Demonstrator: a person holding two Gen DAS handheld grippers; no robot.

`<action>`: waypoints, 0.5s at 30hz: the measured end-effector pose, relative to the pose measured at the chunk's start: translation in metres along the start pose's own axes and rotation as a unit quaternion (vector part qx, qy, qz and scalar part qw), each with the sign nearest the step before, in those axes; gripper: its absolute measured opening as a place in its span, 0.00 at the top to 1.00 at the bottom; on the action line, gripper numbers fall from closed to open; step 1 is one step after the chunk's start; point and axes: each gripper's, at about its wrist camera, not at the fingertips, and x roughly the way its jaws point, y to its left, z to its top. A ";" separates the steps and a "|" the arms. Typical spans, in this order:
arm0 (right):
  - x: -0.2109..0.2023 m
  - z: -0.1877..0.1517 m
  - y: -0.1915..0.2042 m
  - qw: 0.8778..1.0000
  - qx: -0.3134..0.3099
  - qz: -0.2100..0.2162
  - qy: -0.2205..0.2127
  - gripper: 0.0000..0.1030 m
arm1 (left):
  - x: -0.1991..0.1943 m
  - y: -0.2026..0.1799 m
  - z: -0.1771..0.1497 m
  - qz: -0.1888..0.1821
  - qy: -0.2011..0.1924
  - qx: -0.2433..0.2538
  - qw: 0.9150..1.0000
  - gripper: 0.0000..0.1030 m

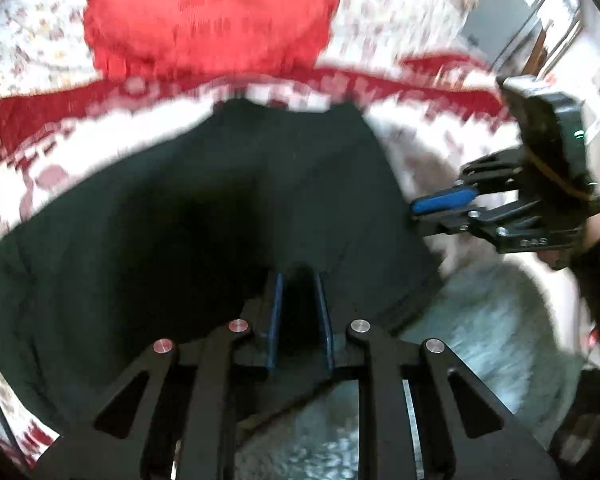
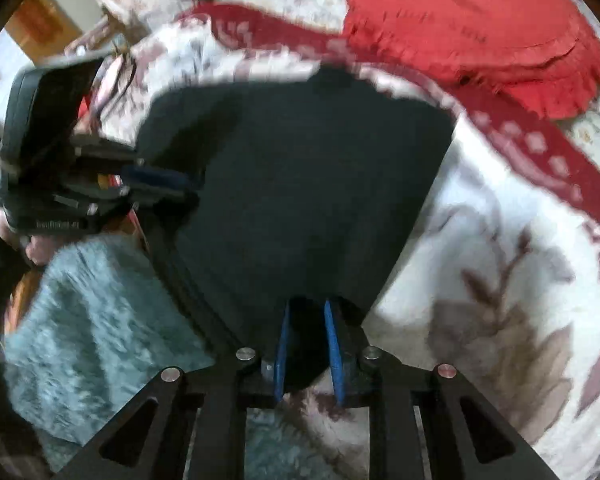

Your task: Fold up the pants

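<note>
The dark pants (image 1: 180, 208) lie spread over a white floral bedspread (image 1: 52, 148), their near edge lifted. My left gripper (image 1: 299, 278) is shut on the pants, a fold of black cloth pinched between its blue pads. In the same view my right gripper (image 1: 416, 210) grips the pants' right edge. From the right wrist, the pants (image 2: 300, 180) fan out ahead, and my right gripper (image 2: 306, 306) is shut on the near hem with cloth filling the gap. My left gripper (image 2: 188, 184) bites the left edge there. Both views are blurred.
A red frilled cushion (image 1: 212, 20) (image 2: 472, 28) rests beyond the pants. A red patterned border (image 2: 560, 152) crosses the bedspread. A shaggy grey-blue blanket (image 1: 480, 320) (image 2: 92, 320) lies near me. A person's hand (image 1: 596, 228) holds each tool. Furniture (image 1: 540, 12) stands behind.
</note>
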 end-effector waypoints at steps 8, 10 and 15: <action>-0.006 0.054 -0.039 0.991 0.049 -0.052 -0.109 0.83 | 0.044 0.041 0.041 0.055 0.014 -0.119 0.991 0.80; 0.022 0.056 -0.047 0.993 0.055 -0.083 -0.068 0.83 | 0.043 0.043 0.039 0.047 0.003 -0.132 0.990 0.80; 0.024 0.046 -0.051 0.989 0.082 -0.084 -0.090 0.83 | 0.026 0.049 0.034 0.035 -0.024 -0.145 0.988 0.79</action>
